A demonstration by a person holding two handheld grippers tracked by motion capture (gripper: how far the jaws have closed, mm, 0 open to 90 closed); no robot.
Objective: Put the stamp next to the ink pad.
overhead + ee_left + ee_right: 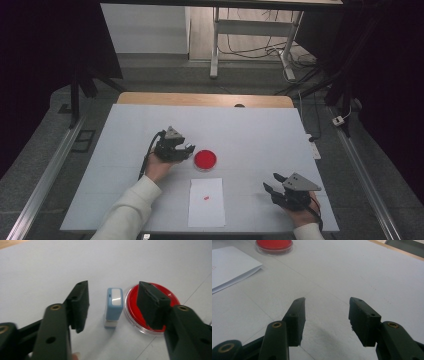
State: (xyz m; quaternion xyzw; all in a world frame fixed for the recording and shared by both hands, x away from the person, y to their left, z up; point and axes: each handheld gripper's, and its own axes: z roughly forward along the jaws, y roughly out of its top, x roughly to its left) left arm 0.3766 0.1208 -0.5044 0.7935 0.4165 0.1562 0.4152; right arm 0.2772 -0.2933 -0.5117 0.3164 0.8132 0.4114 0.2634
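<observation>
A small light-blue stamp (113, 307) with a white top stands upright on the white table between the jaws of my left gripper (113, 285), and neither jaw touches it. That gripper (186, 149) is open, just left of the round red ink pad (205, 159), whose dish (131, 306) lies partly behind one jaw. A white sheet of paper (206, 202) with a small red mark (206, 198) lies near the front edge. My right gripper (272, 181) rests at the front right, open and empty (327, 301).
The white tabletop (250, 130) ends in a wooden strip (200, 99) at the far side. The ink pad (274, 244) and the paper's corner (229, 265) lie far ahead of the right gripper. Desk legs and cables (250, 50) stand on the floor beyond.
</observation>
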